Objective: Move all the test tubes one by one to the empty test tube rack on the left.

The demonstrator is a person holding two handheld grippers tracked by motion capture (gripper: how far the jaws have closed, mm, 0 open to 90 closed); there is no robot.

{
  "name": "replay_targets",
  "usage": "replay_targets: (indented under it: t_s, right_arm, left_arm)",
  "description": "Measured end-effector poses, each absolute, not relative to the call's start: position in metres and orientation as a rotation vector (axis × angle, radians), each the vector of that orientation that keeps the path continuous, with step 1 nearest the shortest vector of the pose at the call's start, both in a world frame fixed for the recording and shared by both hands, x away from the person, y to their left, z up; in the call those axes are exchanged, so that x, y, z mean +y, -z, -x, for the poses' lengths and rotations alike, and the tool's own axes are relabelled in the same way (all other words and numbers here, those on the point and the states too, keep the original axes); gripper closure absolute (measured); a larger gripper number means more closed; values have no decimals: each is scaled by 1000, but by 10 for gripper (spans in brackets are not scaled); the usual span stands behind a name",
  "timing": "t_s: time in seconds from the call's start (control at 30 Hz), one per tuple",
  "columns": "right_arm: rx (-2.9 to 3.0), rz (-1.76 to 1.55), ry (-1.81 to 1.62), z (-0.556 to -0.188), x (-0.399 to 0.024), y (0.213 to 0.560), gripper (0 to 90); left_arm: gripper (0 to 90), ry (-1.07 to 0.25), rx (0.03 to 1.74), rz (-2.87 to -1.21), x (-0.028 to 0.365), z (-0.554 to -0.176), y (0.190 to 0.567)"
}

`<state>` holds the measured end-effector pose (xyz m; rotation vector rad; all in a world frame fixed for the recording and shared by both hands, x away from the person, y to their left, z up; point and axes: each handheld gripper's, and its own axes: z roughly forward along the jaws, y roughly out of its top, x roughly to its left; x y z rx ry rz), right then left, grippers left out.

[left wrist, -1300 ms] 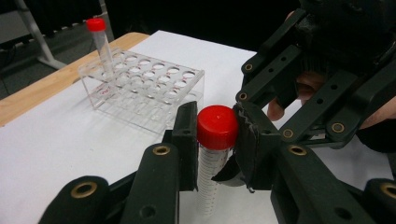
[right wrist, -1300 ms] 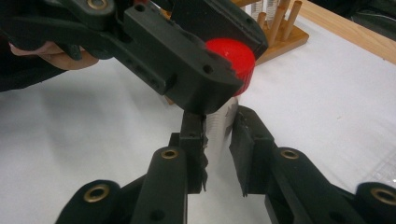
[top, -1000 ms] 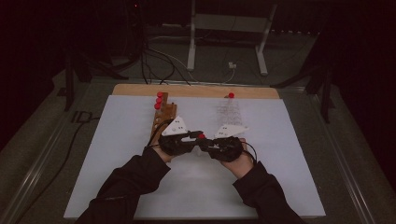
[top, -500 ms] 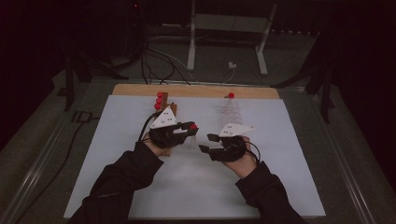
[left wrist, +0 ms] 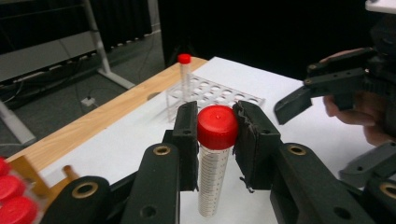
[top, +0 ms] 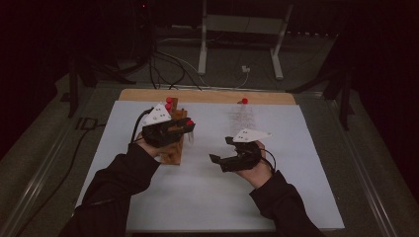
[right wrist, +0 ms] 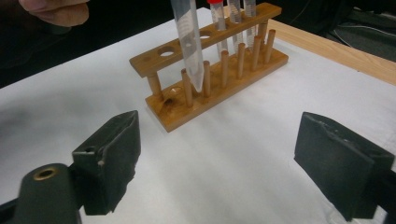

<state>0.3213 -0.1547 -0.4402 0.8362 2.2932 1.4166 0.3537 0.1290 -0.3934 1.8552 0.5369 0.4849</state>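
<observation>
My left gripper (left wrist: 215,140) clamps a red-capped tube (left wrist: 214,163) above the wooden rack (right wrist: 212,70). My right gripper (right wrist: 224,163) stands empty, its jaws just spread wide.

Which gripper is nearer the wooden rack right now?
Left. The left gripper hangs right over the wooden rack, shut on a red-capped tube; the right gripper sits open, apart to its side.

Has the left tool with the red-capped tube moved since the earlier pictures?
Yes. The left tool, shut on the red-capped tube, has moved left and farther up the table, away from the right tool, and is now over the wooden rack.
</observation>
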Motion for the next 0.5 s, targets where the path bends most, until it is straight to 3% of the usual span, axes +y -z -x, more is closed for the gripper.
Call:
replay_targets:
  t_s: [0.17,0.5]
  right_arm:
    - [2308,-845,-1432,-322,-155,441,26]
    - [2295,-825,-1462,-321,-158,439,3]
  left_arm:
    - [720,-515,573,-1840,140,-359,390]
    - [720,-582,638,-1804,158,-371,381]
